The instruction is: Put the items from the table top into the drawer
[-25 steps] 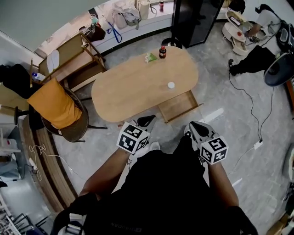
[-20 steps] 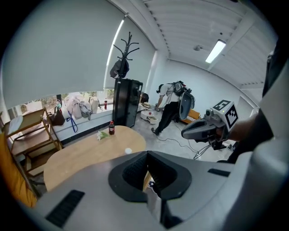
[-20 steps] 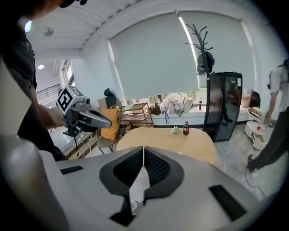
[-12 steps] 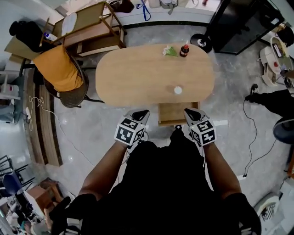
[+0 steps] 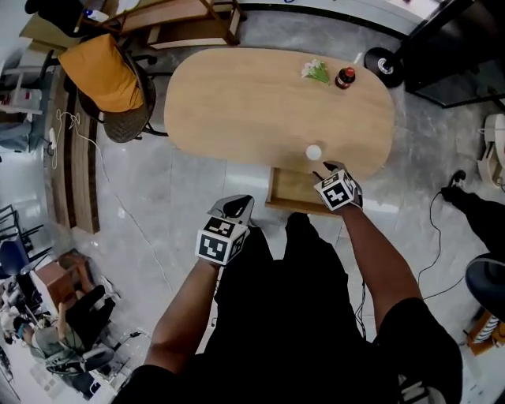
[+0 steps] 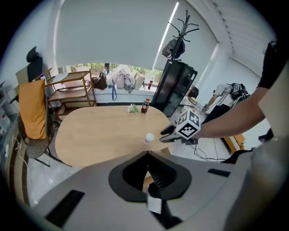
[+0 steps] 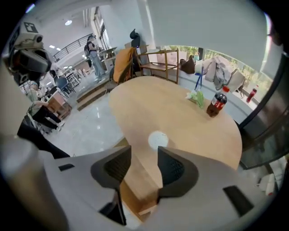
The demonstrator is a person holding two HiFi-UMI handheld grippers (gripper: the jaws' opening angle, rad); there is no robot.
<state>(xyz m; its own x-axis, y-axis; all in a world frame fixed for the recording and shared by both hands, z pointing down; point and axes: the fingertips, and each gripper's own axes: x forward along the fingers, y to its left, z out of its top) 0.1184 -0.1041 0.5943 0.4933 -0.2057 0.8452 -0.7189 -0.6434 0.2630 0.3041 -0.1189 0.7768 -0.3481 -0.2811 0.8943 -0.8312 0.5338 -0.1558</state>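
Note:
Three items stand on the oval wooden table (image 5: 237, 102): a small white round item (image 5: 314, 151) near the front edge, and a green-and-white sprig (image 5: 316, 71) and a dark red-capped bottle (image 5: 345, 77) at the far edge. The drawer (image 5: 290, 189) hangs open under the near edge. My right gripper (image 5: 327, 167) is above the drawer, just short of the white item (image 7: 158, 140). Its jaws have just been opening and stand open, with nothing between them. My left gripper (image 5: 239, 203) is lower and left of the drawer, shut and empty.
At the table's left end stands a chair draped in orange cloth (image 5: 106, 75), with a wooden shelf unit (image 5: 181, 12) behind it. A black cabinet (image 5: 454, 47) is at the far right. Cables run over the floor (image 5: 430, 237) to the right. My legs fill the foreground.
Both grippers have come down. The right one has moved forward over the drawer toward the white item and its jaws have opened. The left one has stayed back near my body.

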